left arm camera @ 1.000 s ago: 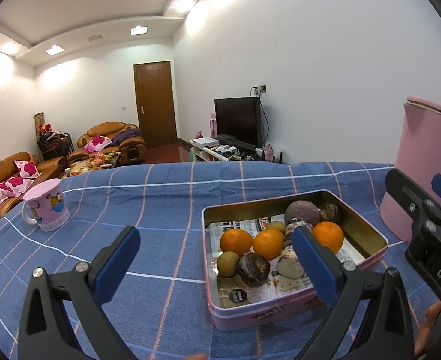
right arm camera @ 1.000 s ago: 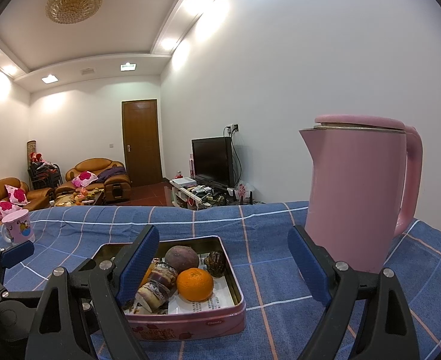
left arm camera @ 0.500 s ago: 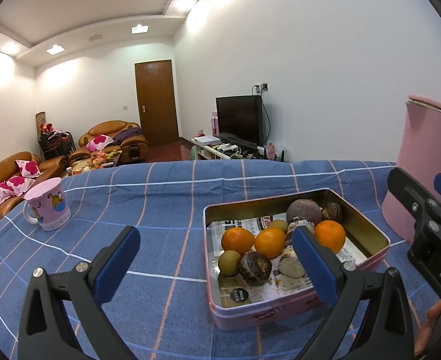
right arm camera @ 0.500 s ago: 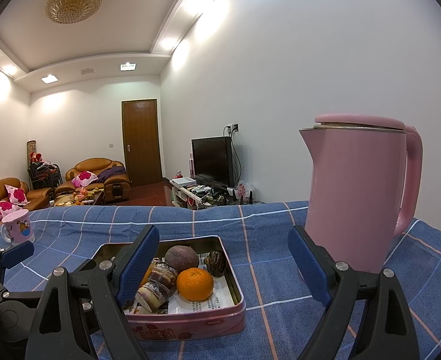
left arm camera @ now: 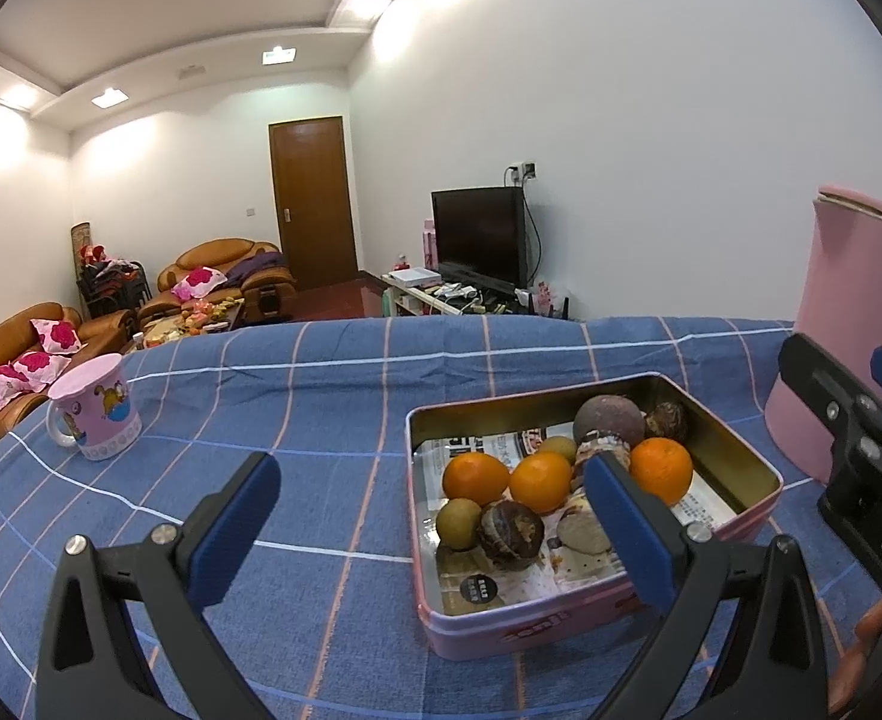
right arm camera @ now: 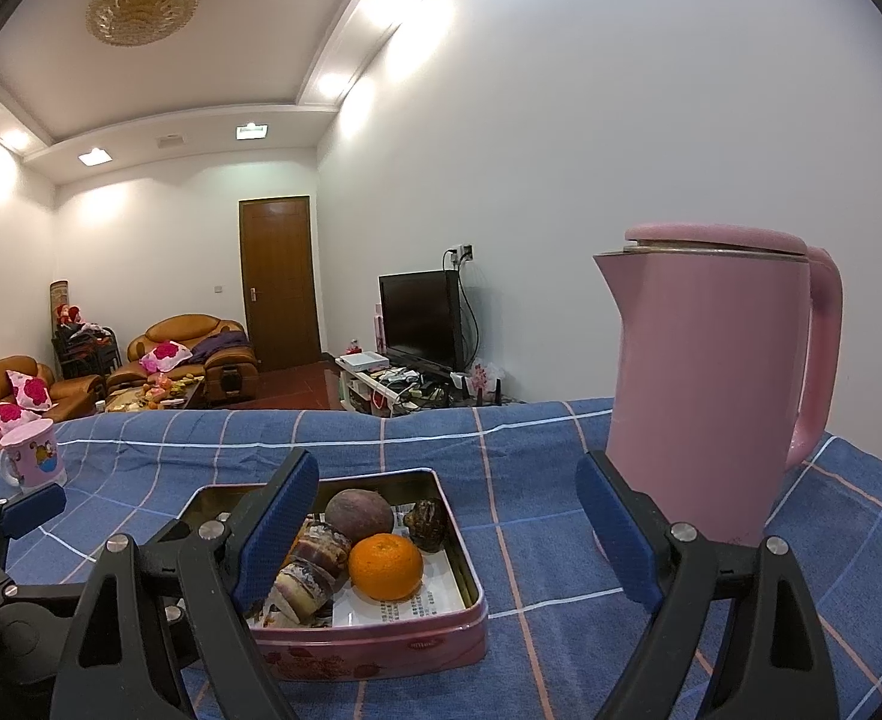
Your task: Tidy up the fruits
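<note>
Near the table's right edge, the fruits (left arm camera: 540,480) lie gathered in the pink tin (left arm camera: 747,531), both tongs (left arm camera: 429,534) (right arm camera: 447,531) wide and empty, fitting sorting finished or pending.

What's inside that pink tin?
The tin holds three oranges, two green fruits, several dark purple and brown ones, all on printed paper. The bottom under them is hidden.
</note>
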A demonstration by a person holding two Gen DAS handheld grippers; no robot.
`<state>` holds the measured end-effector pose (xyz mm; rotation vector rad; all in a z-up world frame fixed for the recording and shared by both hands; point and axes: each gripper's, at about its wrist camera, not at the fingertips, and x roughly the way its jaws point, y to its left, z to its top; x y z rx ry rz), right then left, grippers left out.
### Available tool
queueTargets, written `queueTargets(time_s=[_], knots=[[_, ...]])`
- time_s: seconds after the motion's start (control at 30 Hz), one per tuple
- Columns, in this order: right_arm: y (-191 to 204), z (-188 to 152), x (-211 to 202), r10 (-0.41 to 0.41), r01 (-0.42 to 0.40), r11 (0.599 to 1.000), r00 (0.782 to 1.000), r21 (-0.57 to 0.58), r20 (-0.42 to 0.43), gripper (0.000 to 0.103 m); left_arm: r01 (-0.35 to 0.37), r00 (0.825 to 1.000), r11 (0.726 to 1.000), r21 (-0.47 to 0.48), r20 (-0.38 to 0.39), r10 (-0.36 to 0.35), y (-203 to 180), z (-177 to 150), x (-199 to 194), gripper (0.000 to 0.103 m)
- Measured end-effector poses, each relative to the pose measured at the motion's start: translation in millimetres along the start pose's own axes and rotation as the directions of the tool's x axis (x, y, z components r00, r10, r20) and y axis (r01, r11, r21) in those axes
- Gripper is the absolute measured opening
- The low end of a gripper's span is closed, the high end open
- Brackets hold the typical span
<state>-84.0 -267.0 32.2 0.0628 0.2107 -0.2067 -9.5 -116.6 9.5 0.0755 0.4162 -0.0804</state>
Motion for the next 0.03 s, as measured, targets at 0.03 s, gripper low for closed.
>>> queueTargets(time_s=[0.03], knots=[[-0.2,-0.2,-0.1,-0.002,0.002,1.000,1.000,0.002,-0.001,0.089,-0.002,1.000,1.000,-0.001,-0.002,0.002,-0.4,0.2,0.5,0.103]])
